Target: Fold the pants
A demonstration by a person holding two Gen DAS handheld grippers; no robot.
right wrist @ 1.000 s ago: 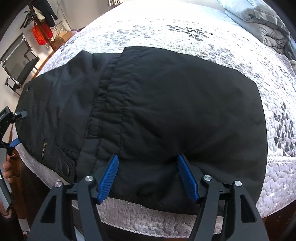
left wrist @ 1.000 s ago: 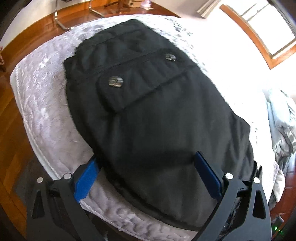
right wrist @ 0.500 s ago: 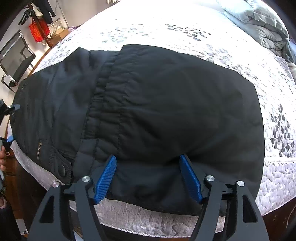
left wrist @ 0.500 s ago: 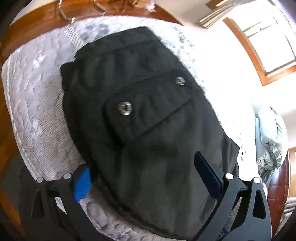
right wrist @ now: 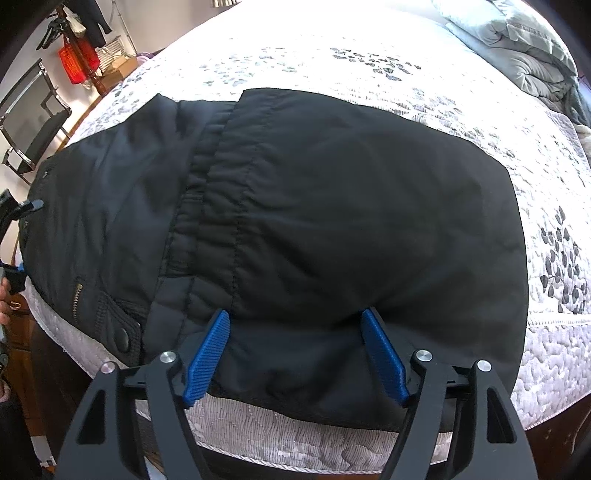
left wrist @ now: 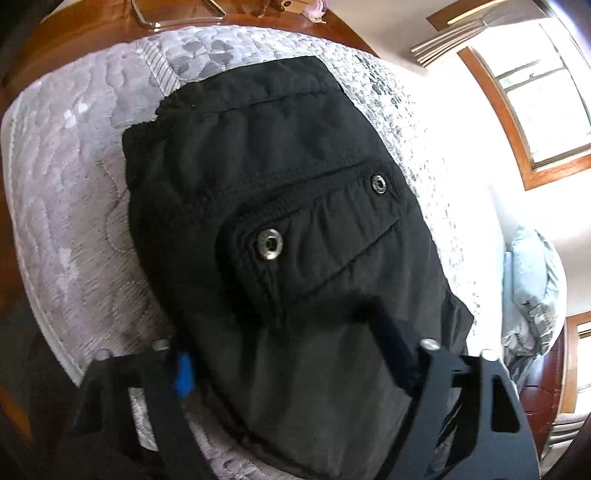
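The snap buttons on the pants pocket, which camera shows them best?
The left wrist view. Both metal snaps, the near one and the far one, sit sharp and close on the pocket flap of the black pants. The right wrist view shows the pants from the side, with only one dark snap near the edge.

Home bedroom, quilted leaf-print mattress [right wrist: 424, 70] filling the view, rumpled grey duvet [right wrist: 517, 40] at its far end, wood-framed window [left wrist: 535, 92] with curtain, polished wooden floor [left wrist: 48, 44], chair [right wrist: 33, 122] and hanging clothes [right wrist: 92, 18] by the wall
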